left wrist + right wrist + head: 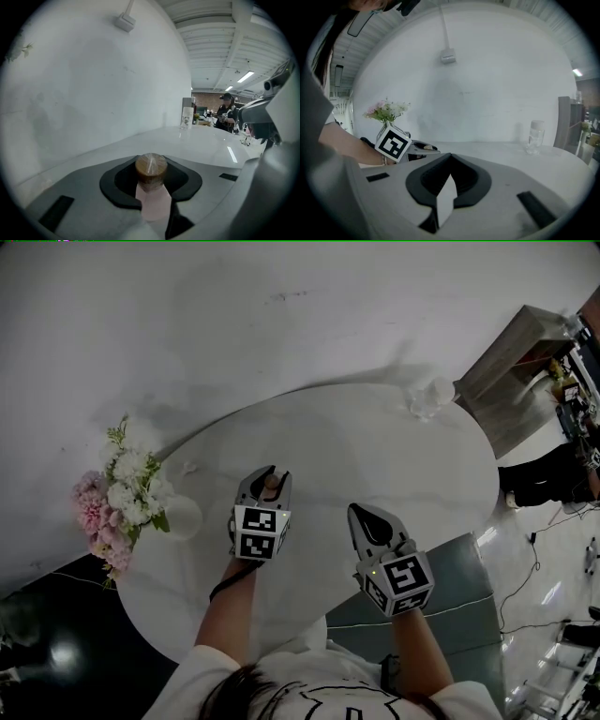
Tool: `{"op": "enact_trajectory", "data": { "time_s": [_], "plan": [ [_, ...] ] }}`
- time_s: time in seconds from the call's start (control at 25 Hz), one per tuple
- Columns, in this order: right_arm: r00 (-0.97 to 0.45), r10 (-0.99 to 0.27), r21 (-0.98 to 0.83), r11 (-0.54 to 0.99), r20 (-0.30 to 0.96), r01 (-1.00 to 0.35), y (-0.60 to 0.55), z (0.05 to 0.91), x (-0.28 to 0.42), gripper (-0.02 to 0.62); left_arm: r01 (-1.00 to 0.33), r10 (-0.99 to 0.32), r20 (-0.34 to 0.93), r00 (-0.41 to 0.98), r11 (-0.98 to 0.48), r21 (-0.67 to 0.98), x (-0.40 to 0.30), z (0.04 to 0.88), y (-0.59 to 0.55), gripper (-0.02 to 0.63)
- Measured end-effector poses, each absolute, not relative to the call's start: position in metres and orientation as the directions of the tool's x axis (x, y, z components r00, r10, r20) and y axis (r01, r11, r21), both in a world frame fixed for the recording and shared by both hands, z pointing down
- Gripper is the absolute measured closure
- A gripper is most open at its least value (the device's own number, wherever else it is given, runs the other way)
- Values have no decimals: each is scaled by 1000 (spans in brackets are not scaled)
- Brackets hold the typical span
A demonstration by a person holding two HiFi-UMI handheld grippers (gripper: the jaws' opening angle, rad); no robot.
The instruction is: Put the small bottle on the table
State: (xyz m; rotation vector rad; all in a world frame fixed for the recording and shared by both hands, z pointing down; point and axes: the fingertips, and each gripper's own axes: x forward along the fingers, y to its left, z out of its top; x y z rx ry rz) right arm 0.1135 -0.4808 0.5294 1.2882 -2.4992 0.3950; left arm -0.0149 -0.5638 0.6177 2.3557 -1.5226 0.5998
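The small bottle [272, 487], with a brown cap wrapped in clear film [151, 168], sits between the jaws of my left gripper [269, 480], which is shut on it. In the left gripper view the dark pads [185, 180] hug the bottle's neck and its body is hidden. The gripper hovers over the middle of the white oval table [394, 456]; whether the bottle touches the top I cannot tell. My right gripper [361, 517] hangs over the table's near edge, its jaws shut [448, 183] with nothing between them.
A vase of pink and white flowers [127, 495] stands at the table's left edge. A clear plastic bottle [429, 397] [533, 136] stands at the far right edge. A grey seat [450, 589] is below the near right; a cabinet [516, 367] stands beyond.
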Motion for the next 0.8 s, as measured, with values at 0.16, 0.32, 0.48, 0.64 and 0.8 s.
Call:
{"op": "enact_trajectory", "data": {
  "time_s": [0.16,0.32,0.48,0.64,0.8],
  "plan": [
    [-556,-736,-103,565,385,-819,-478,528,114,601,-913,-794,494,356,-407,4,-15,619,-564,485],
    [-557,-735,-99,567,387,-817,-477,527,116,601,-920,-800,493,342,-392,1,-15,617,-563,482],
    [-559,-735,-99,569,385,-816,-476,526,118,601,-927,-805,491,333,-374,15,-17,617,-563,476],
    [-563,-734,-105,570,379,-815,-475,524,119,601,-931,-810,482,335,-363,37,-15,617,-559,341],
    [-570,-733,-111,574,371,-811,-472,521,119,601,-935,-824,465,324,-354,24,-16,612,-554,275]
  ]
}}
